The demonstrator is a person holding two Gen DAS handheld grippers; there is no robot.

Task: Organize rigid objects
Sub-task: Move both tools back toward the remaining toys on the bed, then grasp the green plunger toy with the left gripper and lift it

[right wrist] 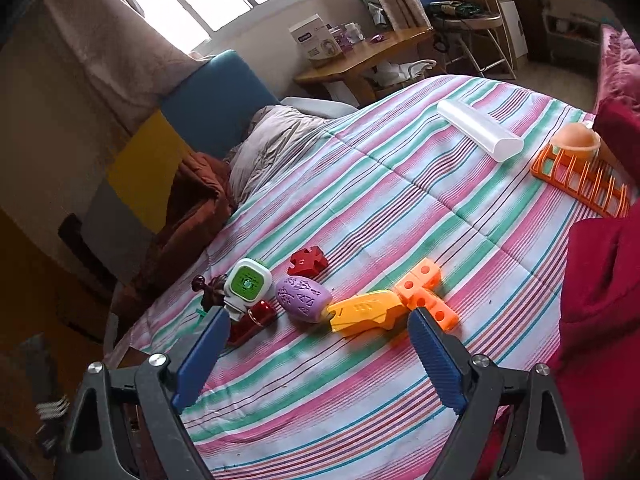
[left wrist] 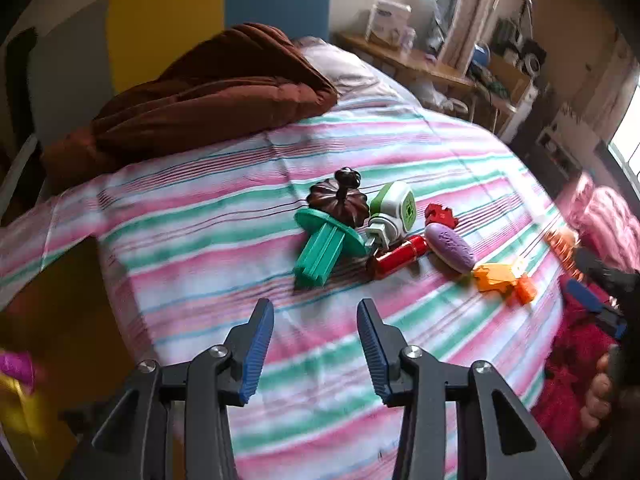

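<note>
A cluster of small rigid toys lies on the striped bedspread point(left wrist: 200, 216). In the left wrist view I see a green flanged piece point(left wrist: 324, 248), a brown fluted lid point(left wrist: 338, 204), a white-and-green plug device point(left wrist: 392, 210), a red cylinder point(left wrist: 396, 258), a red puzzle piece point(left wrist: 440, 216), a purple egg point(left wrist: 450, 246) and a yellow-orange piece point(left wrist: 496, 274). My left gripper point(left wrist: 315, 306) hangs open and empty just short of the green piece. My right gripper point(right wrist: 318, 314) stands wide open, with nothing gripped, before the purple egg point(right wrist: 302, 298), the yellow piece point(right wrist: 366, 312) and the orange cubes point(right wrist: 426, 290).
A brown quilt point(left wrist: 208, 100) is heaped at the head of the bed. Farther across the bed lie a white tube point(right wrist: 478, 130) and an orange rack point(right wrist: 580, 184) bearing a peach bowl point(right wrist: 574, 142). Red cloth point(right wrist: 600, 300) borders the right side. A wooden desk point(right wrist: 360, 60) stands beyond the bed.
</note>
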